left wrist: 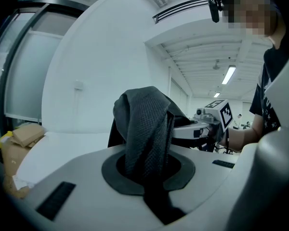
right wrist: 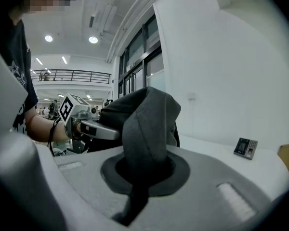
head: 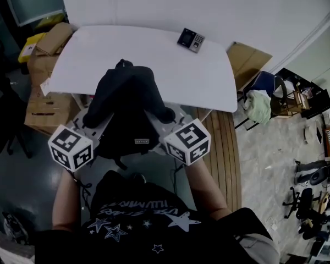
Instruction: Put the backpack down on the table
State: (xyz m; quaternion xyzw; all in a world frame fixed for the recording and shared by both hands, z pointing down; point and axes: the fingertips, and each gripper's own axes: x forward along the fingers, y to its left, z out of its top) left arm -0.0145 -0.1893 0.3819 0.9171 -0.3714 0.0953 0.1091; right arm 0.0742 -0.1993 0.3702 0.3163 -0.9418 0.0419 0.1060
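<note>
A black backpack [head: 126, 100] hangs in the air between my two grippers, its top over the near edge of the white table [head: 154, 48] and its lower part in front of that edge. My left gripper [head: 92, 122] is shut on a grey mesh shoulder strap [left wrist: 145, 129] that rises out of its jaws [left wrist: 147, 170]. My right gripper [head: 168, 119] is shut on a smooth dark strap [right wrist: 147, 124] that stands up from its jaws [right wrist: 144, 170]. Each gripper view shows the other gripper across the bag.
A small dark keypad device [head: 191, 39] lies near the table's far right. Cardboard boxes [head: 44, 65] are stacked left of the table. A chair with pale cloth [head: 261, 100] and a wooden board [head: 223, 147] are on the right. A white wall stands behind the table.
</note>
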